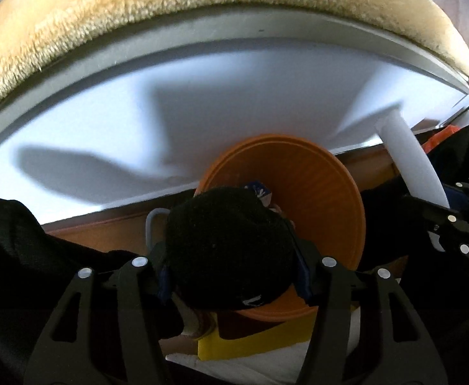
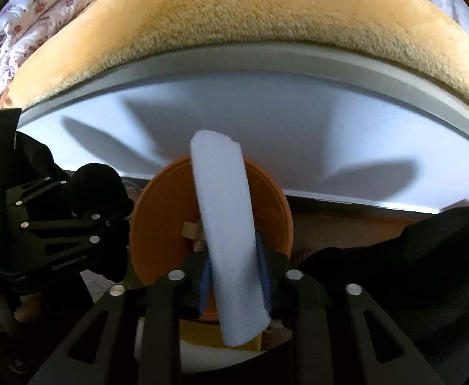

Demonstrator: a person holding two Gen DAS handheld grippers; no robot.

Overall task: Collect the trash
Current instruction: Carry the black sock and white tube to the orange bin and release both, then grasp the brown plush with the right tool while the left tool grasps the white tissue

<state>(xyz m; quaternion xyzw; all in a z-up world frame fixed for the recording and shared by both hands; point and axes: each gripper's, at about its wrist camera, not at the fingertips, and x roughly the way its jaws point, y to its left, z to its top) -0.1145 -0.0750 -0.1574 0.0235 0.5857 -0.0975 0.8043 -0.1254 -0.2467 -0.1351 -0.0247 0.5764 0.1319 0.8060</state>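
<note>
Foam [image 2: 228,224] pinching in right claw [image 2: 234,276], sock [image 1: 228,250] in left claw [image 1: 231,272]. Both handling light, soft. Hovering over bin [image 1: 314,192].

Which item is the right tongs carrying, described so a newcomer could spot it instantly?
Start at the fluffy tan blanket on the bed, then drop down its white side panel to the orange bin on the floor. Above the bin, the right tongs clamp a pale blue-white foam roll, long and standing upright. The left tongs' load is instead a dark, fuzzy black bundle.
</note>
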